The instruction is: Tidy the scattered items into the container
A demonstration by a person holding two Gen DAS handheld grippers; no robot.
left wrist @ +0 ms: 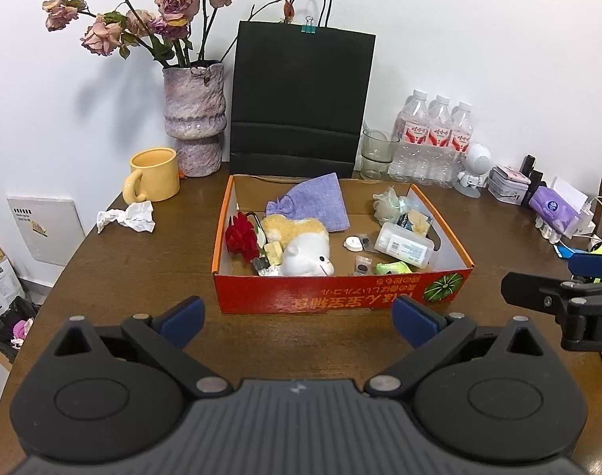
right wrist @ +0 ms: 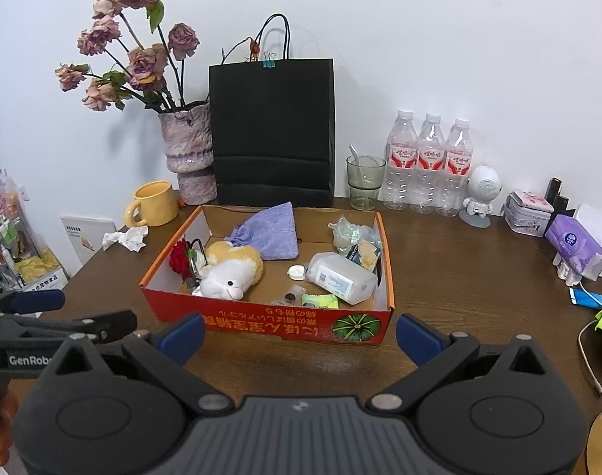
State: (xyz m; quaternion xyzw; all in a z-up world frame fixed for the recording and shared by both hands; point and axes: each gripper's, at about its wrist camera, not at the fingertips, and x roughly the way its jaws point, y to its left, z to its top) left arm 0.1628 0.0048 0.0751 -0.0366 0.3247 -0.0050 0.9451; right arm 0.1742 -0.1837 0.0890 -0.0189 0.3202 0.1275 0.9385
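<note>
A red-orange cardboard box stands on the brown table, just beyond both grippers. It holds a white and yellow plush toy, a purple cloth pouch, a red rose, a clear plastic box and several small items. My left gripper is open and empty in front of the box. My right gripper is open and empty, also in front of it. A crumpled white tissue lies on the table left of the box.
At the back stand a yellow mug, a vase of dried roses, a black paper bag, a glass, three water bottles and a small white robot figure. Tissue pack, cables and a tin sit right.
</note>
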